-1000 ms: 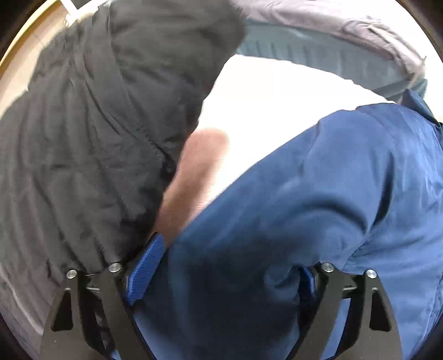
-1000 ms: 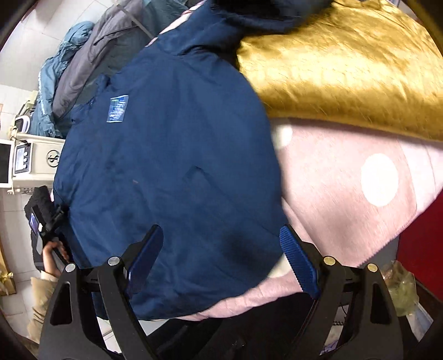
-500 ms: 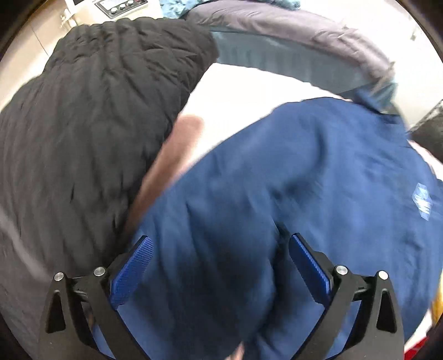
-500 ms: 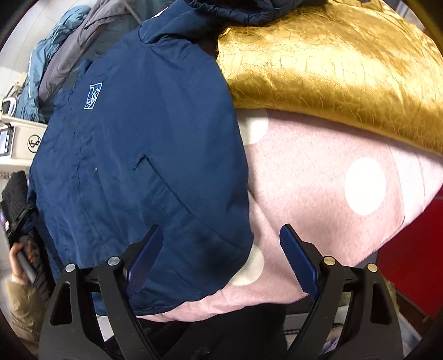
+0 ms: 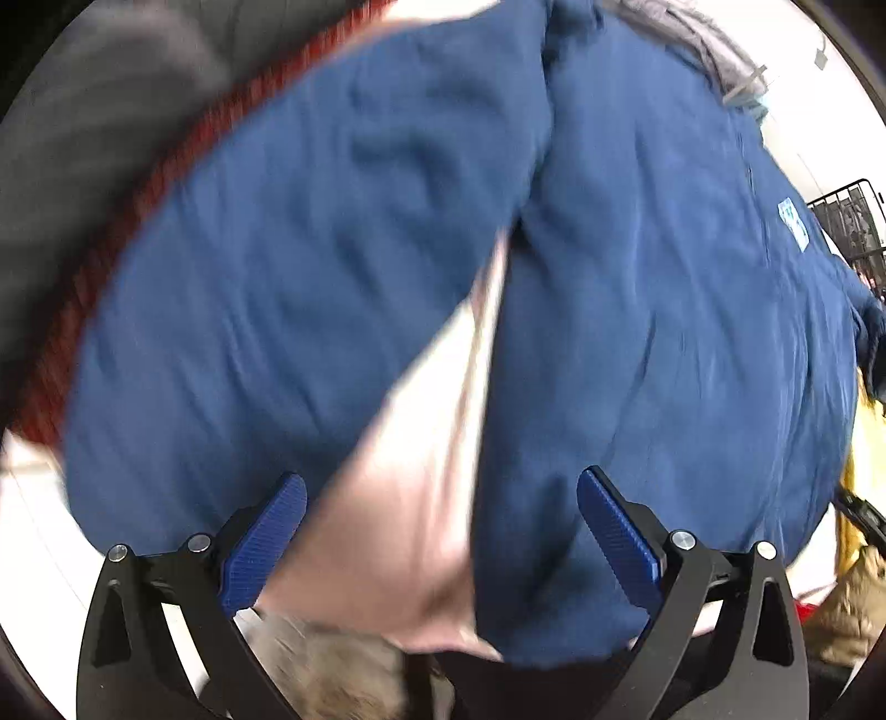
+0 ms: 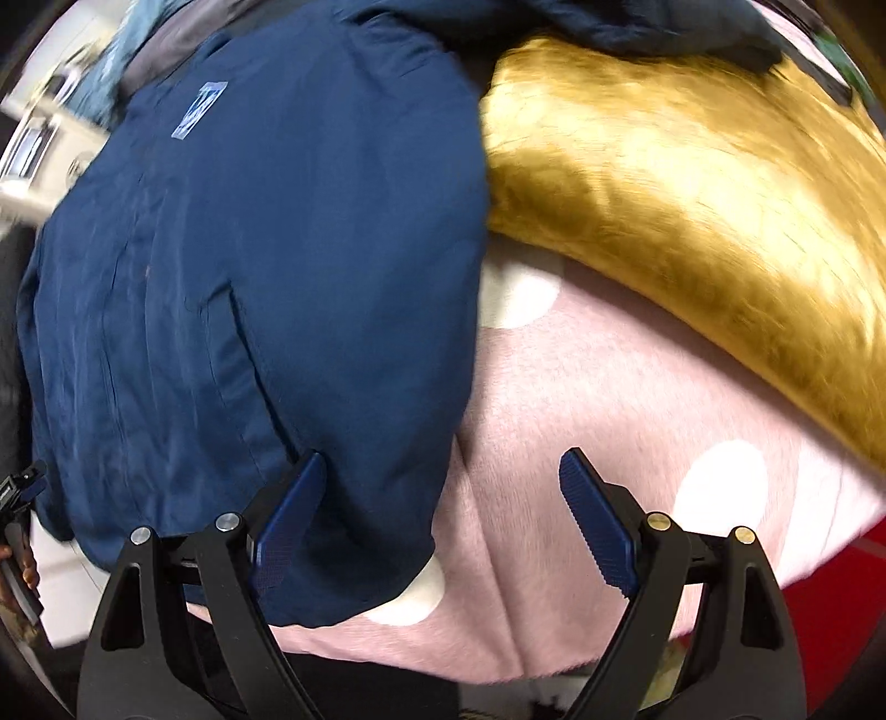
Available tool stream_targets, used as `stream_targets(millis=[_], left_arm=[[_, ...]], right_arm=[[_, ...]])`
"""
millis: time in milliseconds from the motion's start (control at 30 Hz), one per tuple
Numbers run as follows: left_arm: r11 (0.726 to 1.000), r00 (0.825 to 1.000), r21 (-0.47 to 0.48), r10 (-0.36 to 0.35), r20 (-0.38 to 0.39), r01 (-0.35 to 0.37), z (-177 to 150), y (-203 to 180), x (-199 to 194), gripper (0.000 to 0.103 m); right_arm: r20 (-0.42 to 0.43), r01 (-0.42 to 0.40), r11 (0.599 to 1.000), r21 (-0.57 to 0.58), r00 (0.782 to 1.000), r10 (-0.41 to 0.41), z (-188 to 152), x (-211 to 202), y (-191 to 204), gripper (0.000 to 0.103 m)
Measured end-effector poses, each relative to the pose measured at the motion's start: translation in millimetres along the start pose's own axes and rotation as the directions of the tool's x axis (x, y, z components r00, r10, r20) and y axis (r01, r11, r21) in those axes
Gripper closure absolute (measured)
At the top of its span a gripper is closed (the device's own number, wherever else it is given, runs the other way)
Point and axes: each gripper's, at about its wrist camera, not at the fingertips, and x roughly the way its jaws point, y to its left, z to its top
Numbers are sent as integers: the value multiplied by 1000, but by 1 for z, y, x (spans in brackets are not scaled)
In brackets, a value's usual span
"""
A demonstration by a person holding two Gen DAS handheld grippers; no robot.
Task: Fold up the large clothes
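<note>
A large navy jacket [image 5: 664,310] lies spread on a pink blanket with white dots [image 6: 581,399]. In the left wrist view one blue sleeve [image 5: 288,266] angles away from the body, and a wedge of pink blanket [image 5: 410,498] shows between them. My left gripper [image 5: 443,531] points down over that wedge, open, with nothing between its pads. In the right wrist view the jacket [image 6: 266,266] shows a pale logo patch [image 6: 199,108] and a slanted pocket. My right gripper [image 6: 443,515] hangs open over the jacket's lower corner, its left pad above the cloth and its right pad above the blanket.
A gold shiny fabric [image 6: 692,183] lies on the blanket right of the jacket. A dark garment [image 5: 83,111] and a red strip [image 5: 111,232] border the sleeve. A wire rack [image 5: 847,216] stands far right. Grey and teal clothes [image 5: 703,39] are piled beyond the collar.
My left gripper let go of the blue cloth and swept fast across the jacket, leaving the black padded garment behind. My right gripper sank closer to the jacket's corner and rolled.
</note>
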Motion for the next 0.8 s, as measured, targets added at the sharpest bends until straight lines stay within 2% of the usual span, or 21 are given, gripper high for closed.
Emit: stream_targets(millis=[100,167,200,233,333,367,400,433,467,567,600,667,700,733,767,800], left_arm=[[996,996,-33,-80,-38,78,-20,-11,17,7],[993,991,-15,-120,-60,119,-26,-28,31,7],[993,991,-4,-117,-63,117,-25,-37,36,7],[994,993,6,-105,-59,106,-25,-44,39,7],[993,991,25,-115,-72,117,-15,-61,42,8],[991,989,25,-131,-68,133,-11,-63,39,16],[989,987,21,-148,-66,149,-9,-64,36,30],[989,987,15,-147,-61,148,-6,-62,31,37],[989,987,6,-148,-58,148,-3,-60,25,50],[978,977,-32,-208,-34,207,8,-51,0,80],[967,969,-53,-249,-7,248,13,-46,-14,86],[939,943,-94,-328,48,332,23,-38,-45,88],[932,936,-94,-344,70,349,30,-37,-57,89],[930,930,-78,-352,101,360,35,-39,-74,89],[930,925,-50,-354,140,364,40,-44,-92,89],[931,919,-25,-356,172,365,39,-40,-108,89]], right_arm=[[20,-3,998,-58,1000,4,-1,9,7,18],[6,-28,996,-81,1000,29,1,16,13,18],[-6,-37,995,-90,999,36,2,19,17,27],[-23,-58,993,-101,998,56,4,22,22,45],[-26,-47,992,-116,999,45,8,19,35,66],[-23,-43,990,-137,999,40,10,15,41,69],[-19,-43,988,-148,999,40,11,12,45,74],[-13,-51,986,-156,999,50,12,5,48,80],[-11,-65,986,-151,998,64,13,-1,49,82],[-17,-158,984,-81,987,157,17,-30,47,89],[-24,-214,977,-26,977,213,20,-48,43,91],[-10,-330,942,69,943,331,23,-78,35,94],[4,-383,918,104,923,385,24,-95,31,94],[17,-432,893,126,901,433,26,-117,27,100],[33,-465,876,128,885,465,29,-134,26,101],[74,-516,850,106,856,511,32,-158,26,102]])
